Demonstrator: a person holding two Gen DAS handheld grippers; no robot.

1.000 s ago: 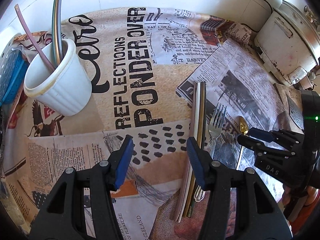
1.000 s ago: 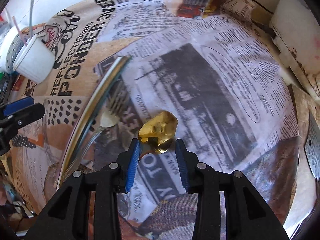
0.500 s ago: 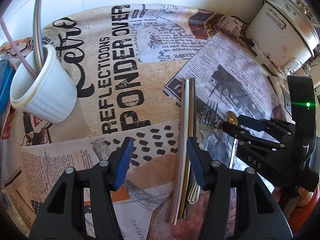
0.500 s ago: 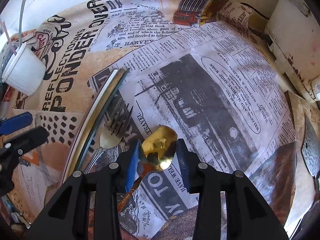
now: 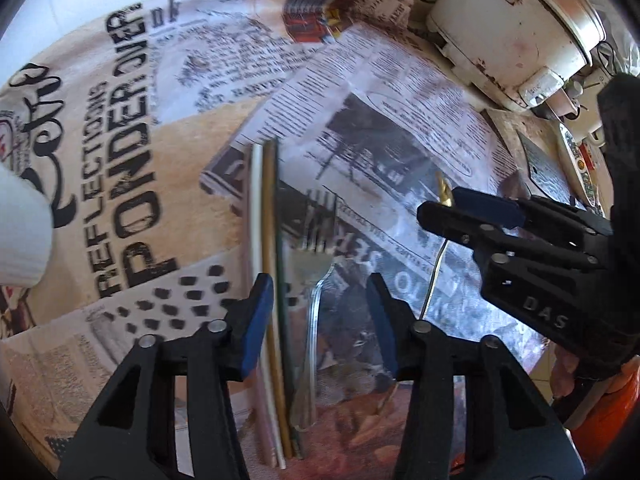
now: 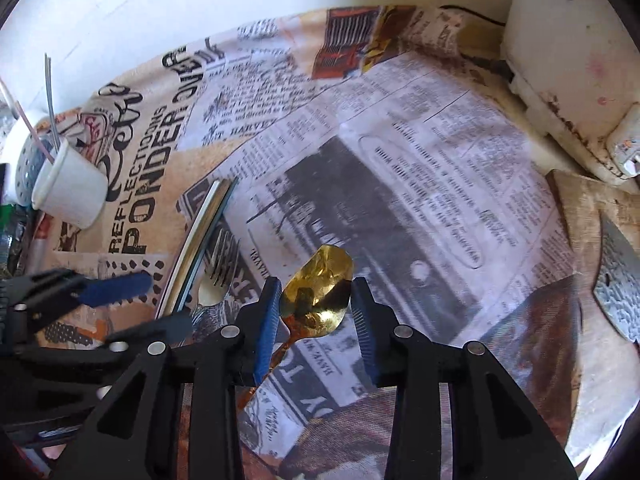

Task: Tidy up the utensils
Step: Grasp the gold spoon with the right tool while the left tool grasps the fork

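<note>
Newspaper-print cloth (image 5: 192, 92) covers the counter; dirty white rice cooker (image 5: 516, 28) at its far right corner.

Bright daylight illuminates both views. Motion blur smears the fork (image 5: 310, 276) and the cloth print around it in the left wrist view. The gold spoon (image 6: 318, 294) shows glare. Fisheye distortion bends edges; corners are black.

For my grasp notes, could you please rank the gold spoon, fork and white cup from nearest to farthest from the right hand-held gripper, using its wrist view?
1. Gold spoon: bowl between the right hand-held gripper fingers.
2. Fork: just left.
3. White cup: far left.
</note>
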